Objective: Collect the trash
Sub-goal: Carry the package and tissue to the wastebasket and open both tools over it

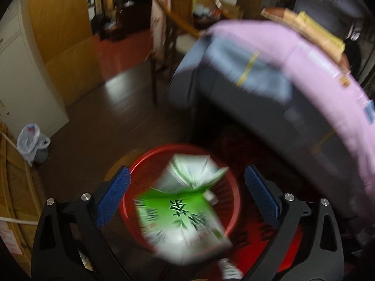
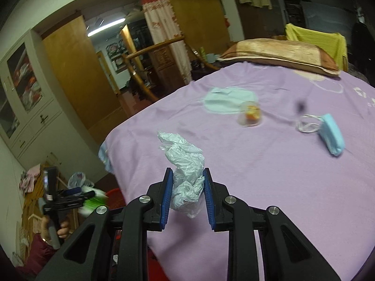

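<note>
Above the red basket (image 1: 180, 187) on the dark floor, the left gripper (image 1: 187, 196) has its jaws spread wide; a blurred green-and-white package (image 1: 180, 213) lies between them, touching neither pad. Over the near edge of the purple bedspread (image 2: 269, 175), the right gripper (image 2: 188, 196) pinches a crumpled pale plastic bag (image 2: 185, 164). Farther right lie a clear cup (image 2: 250, 114) and a blue face mask (image 2: 332, 135).

Blurred green-and-white packet (image 1: 182, 213) between spread left tongs (image 1: 187, 201), above red basket (image 1: 138, 161).
</note>
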`<state>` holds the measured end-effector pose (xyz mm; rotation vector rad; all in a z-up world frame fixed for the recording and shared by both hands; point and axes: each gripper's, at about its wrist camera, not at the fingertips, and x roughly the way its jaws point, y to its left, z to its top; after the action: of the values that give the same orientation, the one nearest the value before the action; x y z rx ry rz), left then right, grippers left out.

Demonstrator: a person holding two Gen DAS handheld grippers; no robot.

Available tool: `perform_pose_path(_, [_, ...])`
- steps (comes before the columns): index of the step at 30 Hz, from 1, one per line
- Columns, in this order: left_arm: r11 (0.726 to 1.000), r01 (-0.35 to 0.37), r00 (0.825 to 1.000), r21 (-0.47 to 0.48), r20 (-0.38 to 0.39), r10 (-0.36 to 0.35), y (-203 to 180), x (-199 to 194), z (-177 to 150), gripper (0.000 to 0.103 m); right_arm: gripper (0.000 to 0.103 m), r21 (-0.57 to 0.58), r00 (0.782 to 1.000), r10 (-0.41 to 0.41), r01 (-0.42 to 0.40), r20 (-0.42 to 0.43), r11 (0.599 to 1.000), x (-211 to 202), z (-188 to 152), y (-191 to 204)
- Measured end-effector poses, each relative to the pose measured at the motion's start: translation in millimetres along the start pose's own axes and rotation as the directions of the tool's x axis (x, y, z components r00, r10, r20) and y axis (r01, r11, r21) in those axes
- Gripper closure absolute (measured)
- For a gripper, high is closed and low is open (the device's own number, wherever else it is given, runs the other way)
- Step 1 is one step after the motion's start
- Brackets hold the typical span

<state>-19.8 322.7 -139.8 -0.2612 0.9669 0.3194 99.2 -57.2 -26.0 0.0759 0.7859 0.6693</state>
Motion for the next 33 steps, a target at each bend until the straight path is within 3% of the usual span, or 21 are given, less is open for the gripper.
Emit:
perform_pose_path(4, [0.999,0.006,0.999,-0.039,-0.034,-0.008,15.8,15.2,-7.6,0.009,0.076,-0.055,0.999,0.031,-0.034,-0.044,0.998,19.7,3.6,35.6])
perform_pose_path(9, [0.997,0.002,1.0,-0.08,0.004,-0.001,41.2,5.3,-13.3,0.009,0.076,-0.116,0.991,0.082,-0.094,-0.104,0.989,43.5,0.5,77.7])
perform_pose_path(14, [0.99,-0.075,0.996,-0.119,0.046,0.081,64.9,-6.4,-20.4,0.007,0.075,-0.172,0.969,0.142,-0.178,-0.203,0.969,78.1,-10.9,126.2])
perform_pose_path(18, [0.981,-0.127,0.989,-0.146,0.061,0.137,83.0,-10.2,-27.3,0.007,0.074,-0.207,0.933,0.189,-0.259,-0.306,0.943,114.7,-25.4,170.4])
perform_pose_path(22, [0.973,-0.129,0.988,-0.194,0.058,0.142,101.4,-9.6,-33.7,0.007,0.072,-0.235,0.894,0.215,-0.324,-0.393,0.916,150.3,-43.4,209.2])
perform_pose_path(23, [0.971,-0.127,0.988,-0.201,0.056,0.141,106.4,-8.3,-34.4,0.007,0.069,-0.245,0.882,0.218,-0.34,-0.418,0.908,160.5,-48.3,219.6])
perform_pose_path(25, [0.967,-0.135,0.987,-0.215,0.052,0.15,113.0,-7.6,-36.8,0.007,0.053,-0.256,0.862,0.223,-0.366,-0.456,0.895,175.7,-56.2,235.4])
perform_pose_path(26, [0.966,-0.142,0.986,-0.217,0.051,0.156,114.8,-7.5,-37.0,0.007,0.043,-0.261,0.86,0.216,-0.366,-0.463,0.893,180.2,-58.6,240.6])
perform_pose_path(27, [0.965,-0.149,0.985,-0.218,0.05,0.164,116.2,-7.6,-37.8,0.007,0.041,-0.266,0.861,0.212,-0.363,-0.462,0.893,180.8,-60.1,243.2])
perform_pose_path(29, [0.965,-0.151,0.985,-0.217,0.051,0.165,117.6,-6.9,-38.0,0.007,0.041,-0.282,0.866,0.21,-0.363,-0.454,0.888,178.0,-58.9,247.3])
perform_pose_path(33, [0.967,-0.141,0.985,-0.212,0.067,0.158,111.8,-11.9,-35.7,0.007,0.041,-0.294,0.896,0.192,-0.324,-0.401,0.899,161.4,-48.4,235.8])
